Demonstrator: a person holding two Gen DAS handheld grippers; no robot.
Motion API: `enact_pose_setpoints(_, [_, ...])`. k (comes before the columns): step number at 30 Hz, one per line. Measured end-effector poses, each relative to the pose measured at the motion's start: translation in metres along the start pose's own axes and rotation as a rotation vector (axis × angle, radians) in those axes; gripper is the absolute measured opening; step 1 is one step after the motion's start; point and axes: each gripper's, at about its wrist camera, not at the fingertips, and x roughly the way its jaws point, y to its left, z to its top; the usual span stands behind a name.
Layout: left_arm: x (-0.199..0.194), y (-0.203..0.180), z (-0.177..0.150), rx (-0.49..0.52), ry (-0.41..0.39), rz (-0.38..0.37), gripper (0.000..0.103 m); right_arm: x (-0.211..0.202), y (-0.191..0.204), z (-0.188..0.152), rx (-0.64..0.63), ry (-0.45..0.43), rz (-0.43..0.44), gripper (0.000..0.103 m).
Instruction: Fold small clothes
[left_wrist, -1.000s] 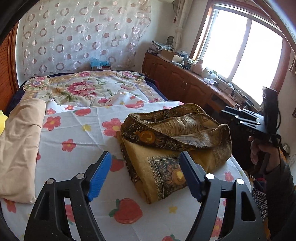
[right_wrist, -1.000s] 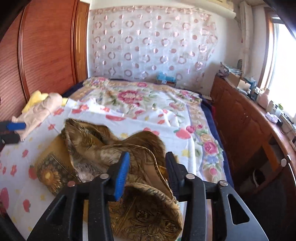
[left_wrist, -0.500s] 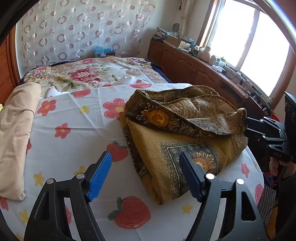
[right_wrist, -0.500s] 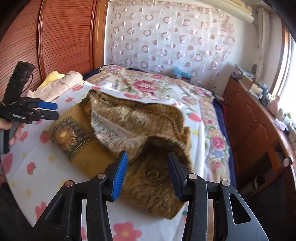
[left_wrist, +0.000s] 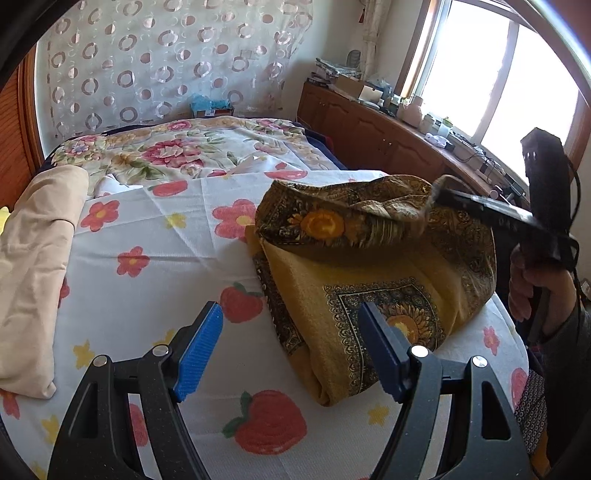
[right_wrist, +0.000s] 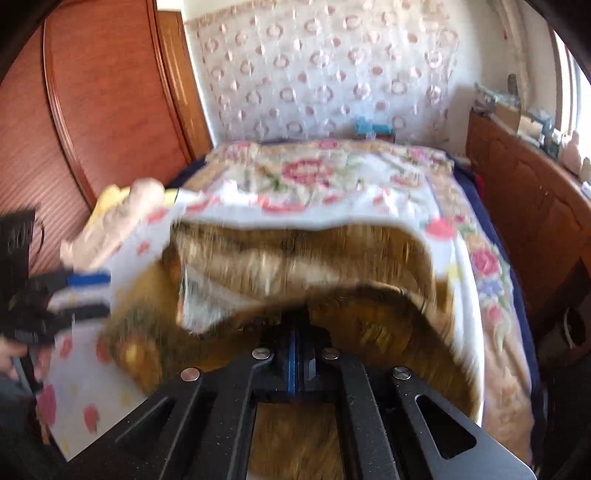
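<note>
A mustard and brown patterned garment (left_wrist: 373, 280) lies crumpled on the white flowered bed sheet (left_wrist: 155, 266). My left gripper (left_wrist: 290, 345) is open and empty, low over the sheet, with the garment's near corner between its blue pads. My right gripper (right_wrist: 293, 332) is shut on the garment's upper fold (right_wrist: 303, 266) and lifts it; that view is blurred. In the left wrist view the right gripper (left_wrist: 439, 194) pinches the fabric edge at the garment's far right.
A folded beige cloth (left_wrist: 33, 258) lies along the bed's left side. A wooden cabinet (left_wrist: 373, 129) with clutter runs under the window on the right. A wooden headboard (right_wrist: 96, 110) stands at left. A floral quilt (left_wrist: 184, 147) covers the far bed.
My right gripper has closed on the garment's upper fold and lifted it. My left gripper has drawn nearer to the garment's near corner.
</note>
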Motion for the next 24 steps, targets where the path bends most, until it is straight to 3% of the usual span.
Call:
enact_pose_setpoints(3, [0.001, 0.001, 0.001, 0.005, 0.003, 0.006, 0.076, -0.003, -0.02, 0.03, 0.037, -0.087, -0.116, 0.0])
enact_pose_setpoints(8, [0.007, 0.006, 0.01, 0.013, 0.008, 0.017, 0.076, 0.009, -0.057, 0.052, 0.087, -0.038, -0.237, 0.0])
enact_pose_setpoints(13, [0.026, 0.012, 0.034, 0.028, 0.004, 0.025, 0.076, -0.005, -0.072, 0.047, 0.044, -0.014, -0.202, 0.008])
enact_pose_setpoints(14, [0.03, 0.011, 0.039, 0.032, 0.001, 0.023, 0.076, -0.011, -0.074, 0.044, 0.025, -0.01, -0.206, 0.014])
enact_pose_setpoints(16, [0.038, 0.009, 0.052, 0.055, -0.006, -0.001, 0.071, -0.016, -0.072, 0.038, -0.015, 0.004, -0.222, 0.024])
enact_pose_setpoints(18, [0.05, 0.007, 0.064, 0.085, 0.004, -0.02, 0.056, -0.016, -0.061, 0.033, -0.051, 0.021, -0.219, 0.031])
enact_pose_setpoints(22, [0.07, 0.008, 0.08, 0.134, 0.028, -0.008, 0.039, -0.021, -0.053, 0.024, -0.079, 0.03, -0.207, 0.042])
enact_pose_setpoints(24, [0.074, 0.01, 0.084, 0.151, 0.025, -0.021, 0.02, -0.022, -0.052, 0.022, -0.073, 0.028, -0.184, 0.046])
